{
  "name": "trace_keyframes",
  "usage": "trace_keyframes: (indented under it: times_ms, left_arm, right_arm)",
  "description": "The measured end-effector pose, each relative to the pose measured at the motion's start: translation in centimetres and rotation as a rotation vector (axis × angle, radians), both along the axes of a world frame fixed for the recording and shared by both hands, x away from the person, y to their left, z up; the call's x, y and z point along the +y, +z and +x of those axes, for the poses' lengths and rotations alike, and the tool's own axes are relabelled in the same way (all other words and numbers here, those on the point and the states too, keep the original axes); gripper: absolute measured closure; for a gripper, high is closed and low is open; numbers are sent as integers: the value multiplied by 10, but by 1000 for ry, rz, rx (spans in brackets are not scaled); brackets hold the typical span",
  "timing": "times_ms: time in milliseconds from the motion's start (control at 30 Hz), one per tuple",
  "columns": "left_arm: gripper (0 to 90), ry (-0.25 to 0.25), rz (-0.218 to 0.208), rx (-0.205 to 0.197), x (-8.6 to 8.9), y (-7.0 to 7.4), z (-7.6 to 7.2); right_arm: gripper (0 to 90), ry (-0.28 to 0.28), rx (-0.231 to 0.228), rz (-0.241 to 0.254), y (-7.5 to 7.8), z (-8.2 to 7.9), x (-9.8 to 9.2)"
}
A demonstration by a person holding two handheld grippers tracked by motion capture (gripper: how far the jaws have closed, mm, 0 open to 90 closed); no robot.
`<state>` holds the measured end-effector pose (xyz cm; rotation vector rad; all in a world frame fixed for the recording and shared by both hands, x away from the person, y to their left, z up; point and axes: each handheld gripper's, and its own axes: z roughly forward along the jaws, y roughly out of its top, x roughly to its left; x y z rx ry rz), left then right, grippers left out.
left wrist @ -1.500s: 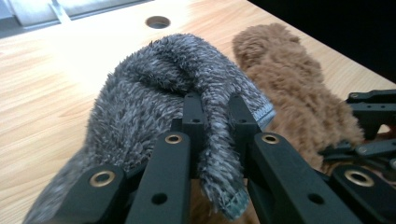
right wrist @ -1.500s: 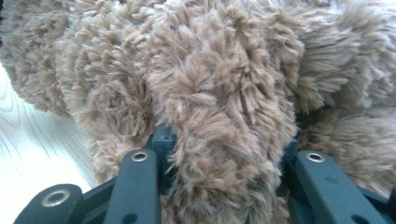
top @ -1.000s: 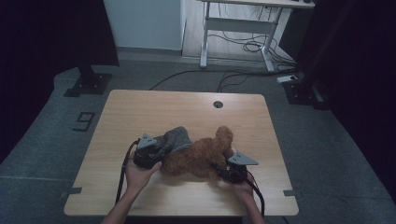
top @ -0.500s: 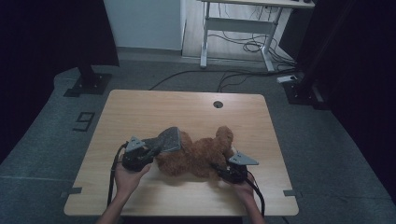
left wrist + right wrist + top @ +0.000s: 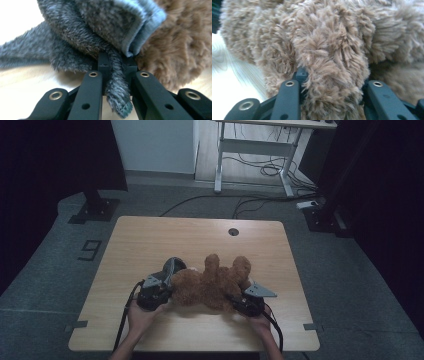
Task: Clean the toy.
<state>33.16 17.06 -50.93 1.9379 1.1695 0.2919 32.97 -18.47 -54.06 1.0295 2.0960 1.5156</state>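
Left gripper (image 5: 113, 72) pinches the grey cloth (image 5: 100, 30) tight; right gripper (image 5: 332, 82) has been closing on the bear (image 5: 212, 282) — pull slowly, bear anchored.

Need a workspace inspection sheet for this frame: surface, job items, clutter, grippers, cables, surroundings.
Surface: wooden table, with a cable hole.
Job's things: brown plush bear lying near the front edge; grey garment at its left side.
Clutter: nothing seen.
Grippers: left gripper pinches a strip of the grey garment; right gripper clamps the bear's fur.
Cables: gripper cable; floor cables.
Surroundings: white desk frame, black stand bases.
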Motion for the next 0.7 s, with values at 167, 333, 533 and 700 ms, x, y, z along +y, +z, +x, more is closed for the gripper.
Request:
trace_keyframes:
  times_ms: [167,333,533,700]
  left_arm:
    - [826,16,-60,-28,-1,-2,5]
    - [829,19,-96,-79,-1,6,14]
    - [828,52,-140,-109,1,18,45]
    - [824,52,-117,-60,1,-1,55]
  right_arm:
    - [649,19,-59,3,4,0,2]
    - [655,19,-143,-5,11,6,6]
    - [652,-19,-249,-92,17,35,17]
    - [631,-22,-216,-164,9,51,15]
